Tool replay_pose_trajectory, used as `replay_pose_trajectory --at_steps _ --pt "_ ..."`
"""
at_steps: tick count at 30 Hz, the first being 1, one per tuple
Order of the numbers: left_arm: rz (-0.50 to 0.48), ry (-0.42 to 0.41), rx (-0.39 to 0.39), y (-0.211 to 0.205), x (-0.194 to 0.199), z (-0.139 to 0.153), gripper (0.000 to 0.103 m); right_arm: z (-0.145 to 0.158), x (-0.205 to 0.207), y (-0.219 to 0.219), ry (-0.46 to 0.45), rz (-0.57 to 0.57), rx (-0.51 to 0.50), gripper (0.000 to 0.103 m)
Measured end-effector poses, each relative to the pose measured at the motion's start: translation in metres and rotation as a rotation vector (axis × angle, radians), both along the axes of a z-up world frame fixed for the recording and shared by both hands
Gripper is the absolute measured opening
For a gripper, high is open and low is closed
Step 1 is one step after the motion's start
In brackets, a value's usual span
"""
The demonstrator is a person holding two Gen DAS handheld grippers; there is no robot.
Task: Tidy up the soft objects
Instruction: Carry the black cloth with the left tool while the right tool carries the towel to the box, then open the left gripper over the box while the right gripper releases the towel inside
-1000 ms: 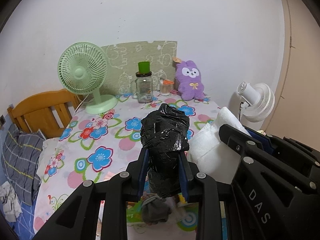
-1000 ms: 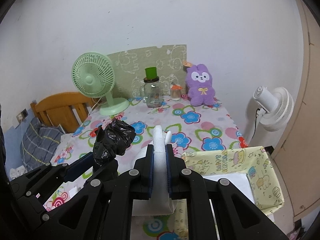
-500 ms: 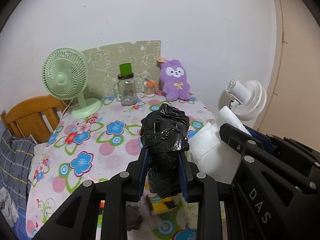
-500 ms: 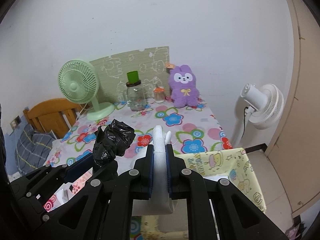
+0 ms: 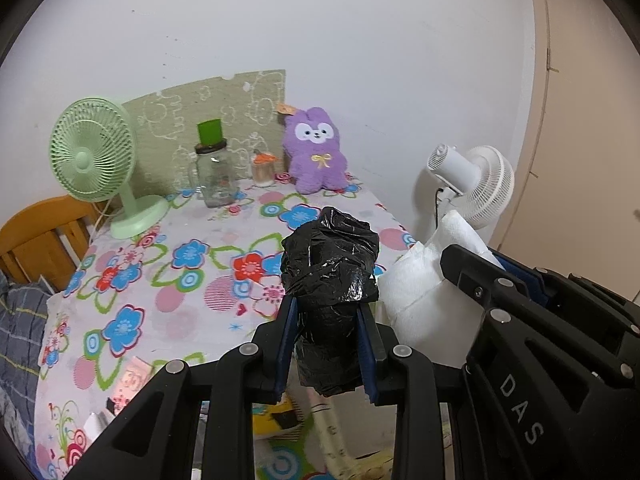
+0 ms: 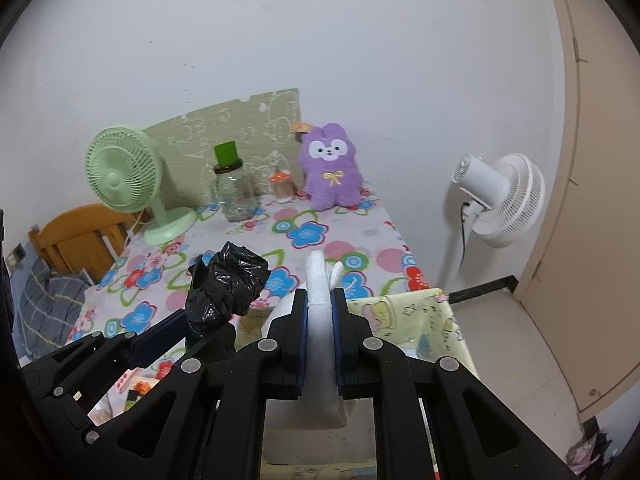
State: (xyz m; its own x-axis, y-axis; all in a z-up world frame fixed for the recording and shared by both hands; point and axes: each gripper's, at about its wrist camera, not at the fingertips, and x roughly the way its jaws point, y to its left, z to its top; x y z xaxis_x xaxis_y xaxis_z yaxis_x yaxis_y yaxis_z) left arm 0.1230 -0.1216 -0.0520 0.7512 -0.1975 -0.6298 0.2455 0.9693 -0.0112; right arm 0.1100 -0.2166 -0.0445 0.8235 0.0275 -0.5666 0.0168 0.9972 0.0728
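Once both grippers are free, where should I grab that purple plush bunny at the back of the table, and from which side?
Take the purple plush bunny around its body below the face, coming from the front. It sits upright facing us near the wall, so its back is blocked. The small orange-lidded jar stands close on its left, so keep the fingers narrow there.

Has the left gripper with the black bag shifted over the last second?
Yes. The left gripper, shut on the black plastic bag, has moved right: the green fan slid left in its view.
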Motion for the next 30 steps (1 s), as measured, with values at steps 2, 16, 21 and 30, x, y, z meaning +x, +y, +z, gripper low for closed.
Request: replay_pose_trajectory --at_steps 2,16,21,30 --pt "-0.01 0.006 0.0 -0.006 0.002 -0.003 0.028 -0.002 0.001 -0.006 0.003 -0.013 -0.002 0.013" --pt "-0.048 0.094 0.017 -0.034 0.019 -0.034 0.031 -0.032 0.014 -0.038 0.068 -0.092 0.009 0.013" --pt "-0.044 0.127 0.039 -0.04 0.025 -0.044 0.037 -0.044 0.024 -0.044 0.099 -0.104 0.014 0.013" --pt "-0.04 0.146 0.071 -0.047 0.03 -0.05 0.061 -0.058 0.037 -0.051 0.129 -0.112 0.025 0.016"
